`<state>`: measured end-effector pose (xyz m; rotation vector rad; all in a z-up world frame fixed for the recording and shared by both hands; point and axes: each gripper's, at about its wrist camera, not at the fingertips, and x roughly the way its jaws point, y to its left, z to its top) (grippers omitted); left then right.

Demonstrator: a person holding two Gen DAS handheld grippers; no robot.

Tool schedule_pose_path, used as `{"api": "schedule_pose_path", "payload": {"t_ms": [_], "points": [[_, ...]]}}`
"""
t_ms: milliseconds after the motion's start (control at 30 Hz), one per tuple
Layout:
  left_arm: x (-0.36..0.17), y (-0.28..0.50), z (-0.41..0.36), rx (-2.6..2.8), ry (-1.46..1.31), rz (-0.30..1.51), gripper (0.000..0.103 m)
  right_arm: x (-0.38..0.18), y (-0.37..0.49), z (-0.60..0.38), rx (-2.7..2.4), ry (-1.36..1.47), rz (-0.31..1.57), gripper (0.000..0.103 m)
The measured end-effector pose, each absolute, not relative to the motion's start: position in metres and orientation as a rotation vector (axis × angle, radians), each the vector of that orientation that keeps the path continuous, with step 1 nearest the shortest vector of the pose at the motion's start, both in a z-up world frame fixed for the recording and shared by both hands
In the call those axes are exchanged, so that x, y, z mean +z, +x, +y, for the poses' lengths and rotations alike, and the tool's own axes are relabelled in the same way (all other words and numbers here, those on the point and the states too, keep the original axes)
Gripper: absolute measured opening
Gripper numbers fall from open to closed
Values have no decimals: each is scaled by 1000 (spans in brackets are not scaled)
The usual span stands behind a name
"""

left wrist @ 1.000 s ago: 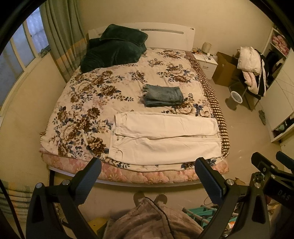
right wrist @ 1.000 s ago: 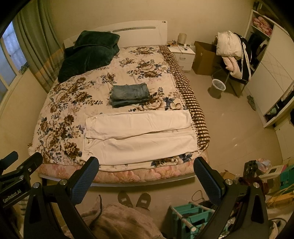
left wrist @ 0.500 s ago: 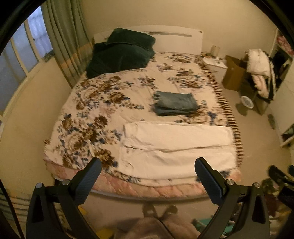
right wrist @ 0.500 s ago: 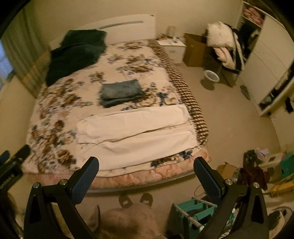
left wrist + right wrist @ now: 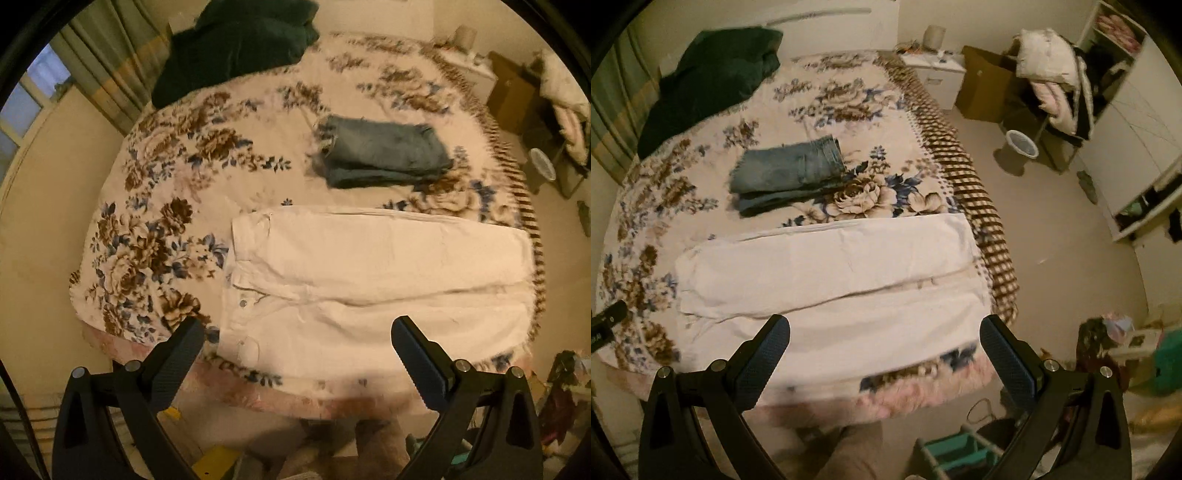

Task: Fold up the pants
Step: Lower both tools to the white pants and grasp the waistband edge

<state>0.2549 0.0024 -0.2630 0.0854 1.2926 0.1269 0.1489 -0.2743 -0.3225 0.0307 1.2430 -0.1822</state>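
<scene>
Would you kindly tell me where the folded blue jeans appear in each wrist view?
Left wrist: folded blue jeans sit upper right of centre, beyond the white pants.
Right wrist: folded blue jeans sit upper left of centre.
Shared landmark: the dark green pillows by the headboard.

We see both tongs spread wide above the near edge of the bed (image 5: 122,206), the left tongs (image 5: 297,341) over the waistband end of the white pants (image 5: 369,273) and the right tongs (image 5: 884,341) over the leg end, with nothing between their fingers and the cloth. Beyond the pants a strip of bare floral cover is open, then the folded jeans (image 5: 786,171) lie in the way, and a dark green blanket (image 5: 236,40) fills the far corner by the headboard. To the right the floor is open beside the bed, with a small bin (image 5: 1021,144) and a clothes-heaped chair (image 5: 1056,81) well apart from it
</scene>
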Motion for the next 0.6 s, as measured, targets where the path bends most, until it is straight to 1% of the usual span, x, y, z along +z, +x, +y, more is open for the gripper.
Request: {"api": "schedule_pose_path", "payload": {"t_ms": [200,233,433,500,533,567,600], "points": [[-350,334,-20,181,128,1346,103,-453,267,-315,-115,-83,1334,103],[-365,347,-25,175,148,1358,103,-482,288,-321,-103,-106,1359,103],[-475,413,-68,72,417,1388,103,-614,363,-326,-29,-237,1448,103],[-513,430,-79,16,507,1394,103,-666,389,-319,11,-302,1486,103],[-528,437,-83,-8,541,1397,103,-678,390,-318,25,-319,1506,103],[-544,444,-86,-47,568,1409,102,-698,397,-314,39,-356,1523,103],[-562,451,-89,-98,589,1430,98,-713,406,-309,54,-396,1523,102]]}}
